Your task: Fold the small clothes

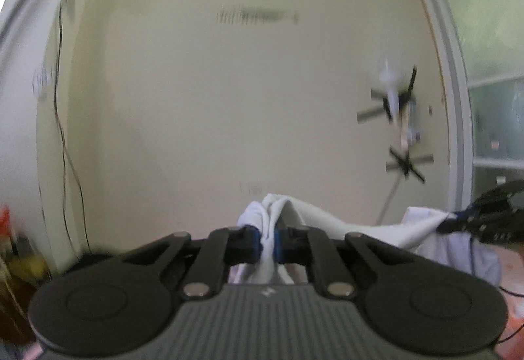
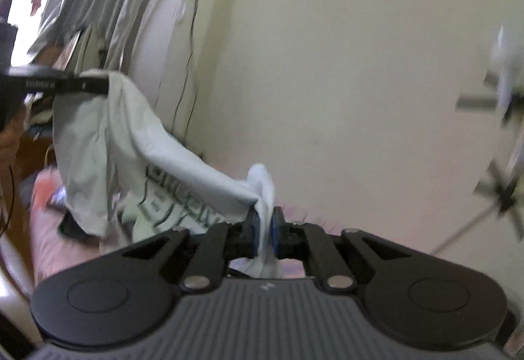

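Pinching a bunched edge of the white T-shirt (image 1: pixel 314 222), the left tool (image 1: pixel 269 242) holds it up before the cream wall (image 1: pixel 229 98); the right tool (image 1: pixel 458 222) grips the far edge. From the right wrist, that tool clamps cloth too, the shirt hanging above a pink bed (image 2: pixel 49 245). No fold shows yet; I judge folding barely begun.

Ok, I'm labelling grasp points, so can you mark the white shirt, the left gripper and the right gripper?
white shirt (image 2: pixel 108 137): right wrist view, on the hanging cloth panel.
left gripper (image 1: pixel 269 240): left wrist view, midway between the fingertips, shut on bunched cloth.
right gripper (image 2: pixel 266 229): right wrist view, midway between the fingertips, shut on cloth.
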`<state>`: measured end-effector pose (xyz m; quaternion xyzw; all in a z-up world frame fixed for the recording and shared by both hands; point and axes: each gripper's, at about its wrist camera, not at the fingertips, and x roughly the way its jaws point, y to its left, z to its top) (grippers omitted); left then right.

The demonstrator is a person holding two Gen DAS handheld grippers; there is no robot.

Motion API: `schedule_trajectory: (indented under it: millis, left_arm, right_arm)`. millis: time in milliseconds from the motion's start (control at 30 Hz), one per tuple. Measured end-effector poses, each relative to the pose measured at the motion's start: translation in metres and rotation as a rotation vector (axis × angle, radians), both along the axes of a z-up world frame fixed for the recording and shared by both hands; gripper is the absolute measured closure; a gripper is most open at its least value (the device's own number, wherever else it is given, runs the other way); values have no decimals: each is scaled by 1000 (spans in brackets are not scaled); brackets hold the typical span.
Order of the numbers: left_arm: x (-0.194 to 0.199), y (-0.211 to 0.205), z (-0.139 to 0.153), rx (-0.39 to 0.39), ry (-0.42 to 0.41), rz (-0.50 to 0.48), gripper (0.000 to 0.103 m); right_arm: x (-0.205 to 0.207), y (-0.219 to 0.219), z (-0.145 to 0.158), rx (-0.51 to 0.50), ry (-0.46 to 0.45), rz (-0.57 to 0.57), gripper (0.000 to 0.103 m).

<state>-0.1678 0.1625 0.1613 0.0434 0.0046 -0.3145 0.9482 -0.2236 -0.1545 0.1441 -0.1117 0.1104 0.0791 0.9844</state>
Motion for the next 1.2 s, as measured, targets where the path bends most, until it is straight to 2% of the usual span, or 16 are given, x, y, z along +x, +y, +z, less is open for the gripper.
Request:
schedule_trajectory:
  millis: [67, 167, 367, 567, 700, 833, 967, 1100, 1200]
  left_arm:
    - [-5, -3, 19, -31, -56, 3, 96]
    - [-8, -8, 49, -88, -107, -7, 96]
    - [-35, -16, 113, -153, -297, 24, 96]
    - [-59, -9, 180, -209, -414, 44, 96]
    - [-59, -21, 214, -205, -457, 75, 96]
    - [-41, -46, 226, -163, -442, 108, 96]
    - [10, -81, 206, -79, -346, 133, 96]
    - [94, -123, 154, 32, -168, 164, 96]
    - [162, -159, 102, 97, -18, 189, 92]
  right_arm:
    - [-6, -2, 26, -26, -70, -32, 103]
    - [-18, 1, 65, -118, -216, -118, 103]
    - [-51, 15, 148, -211, -472, -192, 103]
    - [-78, 25, 211, -284, -617, -232, 103]
    - [-86, 24, 234, -316, -663, -259, 103]
    - [-62, 12, 242, -294, -620, -276, 103]
    - [-13, -10, 224, -240, -496, -272, 103]
    - [67, -40, 172, -189, -323, -281, 103]
    - [148, -66, 112, -118, -173, -320, 103]
